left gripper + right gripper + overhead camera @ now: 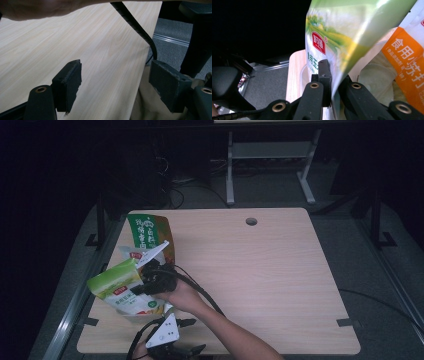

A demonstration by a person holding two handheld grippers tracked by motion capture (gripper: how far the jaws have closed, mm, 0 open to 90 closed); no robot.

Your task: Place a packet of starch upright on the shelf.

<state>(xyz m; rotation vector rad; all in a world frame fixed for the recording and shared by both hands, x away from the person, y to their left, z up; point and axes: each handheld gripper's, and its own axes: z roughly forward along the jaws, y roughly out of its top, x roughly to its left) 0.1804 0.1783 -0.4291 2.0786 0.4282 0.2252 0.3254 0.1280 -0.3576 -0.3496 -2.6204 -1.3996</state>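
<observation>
Right gripper view: right gripper (331, 82) jaws pinch a glossy green pouch (342, 32); left gripper (117, 85) jaws apart.

green pouch (116, 282): glossy plastic | table (260, 270): pale matt wood

The light green pouch (116, 284) with a red label hangs tilted above the table's left edge.

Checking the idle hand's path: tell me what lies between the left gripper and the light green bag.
In the high view, the person's right forearm and its trailing cable cross between the left gripper and the light green bag, which the right gripper clamps.
</observation>
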